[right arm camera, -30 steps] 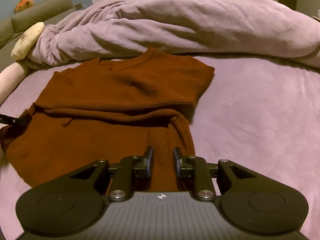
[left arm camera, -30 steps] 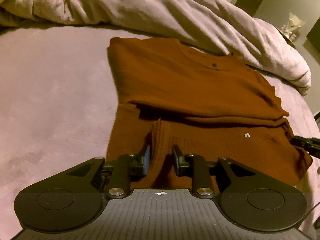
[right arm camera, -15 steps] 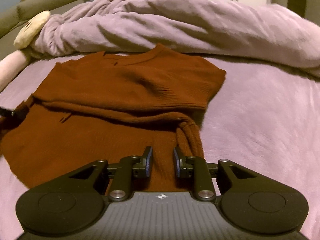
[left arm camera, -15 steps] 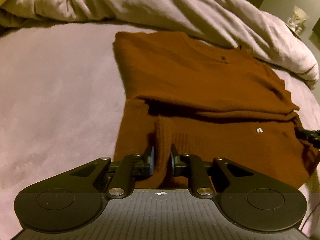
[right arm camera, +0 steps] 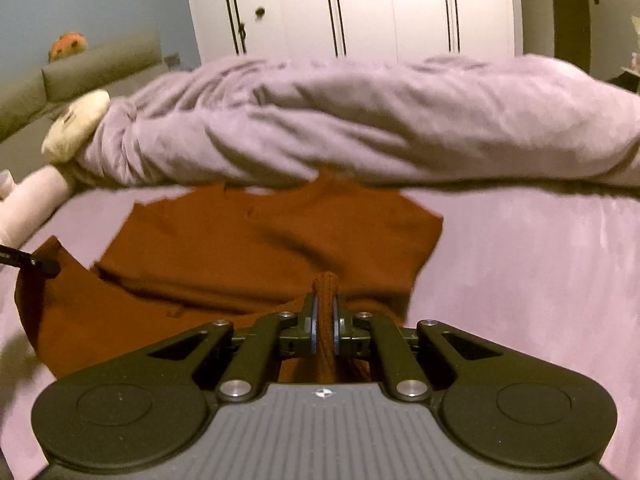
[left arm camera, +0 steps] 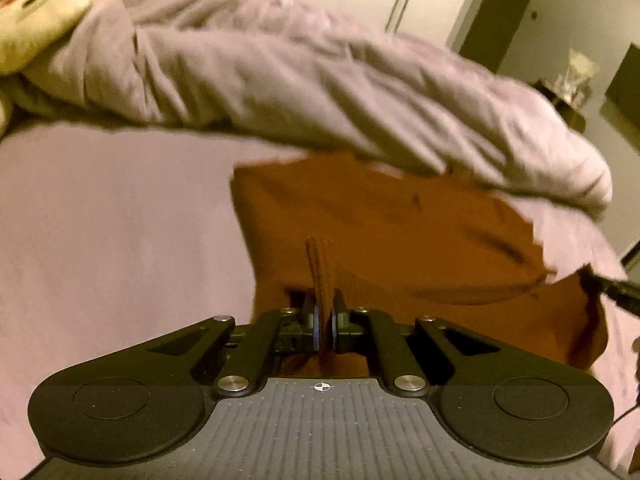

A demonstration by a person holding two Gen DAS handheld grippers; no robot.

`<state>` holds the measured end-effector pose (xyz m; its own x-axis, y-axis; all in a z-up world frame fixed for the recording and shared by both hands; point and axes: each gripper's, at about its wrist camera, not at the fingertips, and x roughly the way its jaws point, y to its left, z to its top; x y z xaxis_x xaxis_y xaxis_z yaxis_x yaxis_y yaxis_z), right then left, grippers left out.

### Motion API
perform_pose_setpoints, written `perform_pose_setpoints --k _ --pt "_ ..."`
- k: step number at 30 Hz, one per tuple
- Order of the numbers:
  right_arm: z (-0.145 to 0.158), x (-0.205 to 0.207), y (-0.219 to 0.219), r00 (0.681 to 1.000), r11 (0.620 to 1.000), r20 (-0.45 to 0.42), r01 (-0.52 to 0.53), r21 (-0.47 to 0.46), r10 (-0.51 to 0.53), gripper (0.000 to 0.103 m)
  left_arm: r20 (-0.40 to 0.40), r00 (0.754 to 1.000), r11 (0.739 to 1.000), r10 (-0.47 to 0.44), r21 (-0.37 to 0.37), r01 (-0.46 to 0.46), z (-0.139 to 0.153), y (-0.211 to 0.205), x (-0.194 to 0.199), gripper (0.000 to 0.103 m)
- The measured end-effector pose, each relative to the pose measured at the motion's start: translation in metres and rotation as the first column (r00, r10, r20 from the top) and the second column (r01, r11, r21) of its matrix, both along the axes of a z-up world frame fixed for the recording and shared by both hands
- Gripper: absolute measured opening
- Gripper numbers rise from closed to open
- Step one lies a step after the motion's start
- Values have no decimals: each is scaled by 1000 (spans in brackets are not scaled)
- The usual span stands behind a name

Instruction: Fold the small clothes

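A rust-brown knit sweater [left arm camera: 392, 232] [right arm camera: 280, 236] lies on the pale purple bed sheet [left arm camera: 112, 216], its sleeves folded in. My left gripper [left arm camera: 324, 308] is shut on a ribbed pinch of the sweater's near hem, which stands up between the pads. My right gripper [right arm camera: 325, 308] is likewise shut on a ribbed fold of the hem at the other corner. Both corners are raised off the sheet. The tip of the right gripper [left arm camera: 612, 290] shows at the right edge of the left wrist view, and the left gripper's tip [right arm camera: 28, 260] shows at the left of the right wrist view.
A bunched lilac duvet [left arm camera: 320, 80] [right arm camera: 360, 120] lies across the bed just behind the sweater. A cream plush toy [left arm camera: 36, 16] [right arm camera: 76, 124] rests at the far left. White wardrobe doors [right arm camera: 360, 8] stand behind the bed. Bare sheet [right arm camera: 540, 260] stretches to the right.
Both grippers closed onto the sweater's near hem and rose, lifting both corners. The views tilted up, bringing the duvet and wardrobe into sight.
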<state>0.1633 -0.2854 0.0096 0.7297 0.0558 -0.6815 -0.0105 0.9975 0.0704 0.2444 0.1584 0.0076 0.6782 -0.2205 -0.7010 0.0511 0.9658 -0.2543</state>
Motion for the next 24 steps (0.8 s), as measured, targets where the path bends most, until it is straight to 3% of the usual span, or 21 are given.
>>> perform_pose_setpoints --k 6,11,17,19,24 --pt "4 30 6 998 997 56 47 -62 -43 6 72 996 998 49 33 -52 16 -3 33 7" --pt "-6 67 6 993 989 70 101 -112 -94 6 72 993 994 95 51 -99 0 -6 69 7" --pt "-46 100 -3 992 986 -30 120 -114 -124 6 -49 993 992 108 64 -105 -50 -7 103 7" --pt "-58 106 -9 989 988 -78 115 -100 -123 7 -71 994 995 88 63 -84 -61 -9 104 8" --pt "-70 109 -14 989 991 -102 98 -93 -108 10 -86 994 997 61 55 -56 -72 -10 105 9"
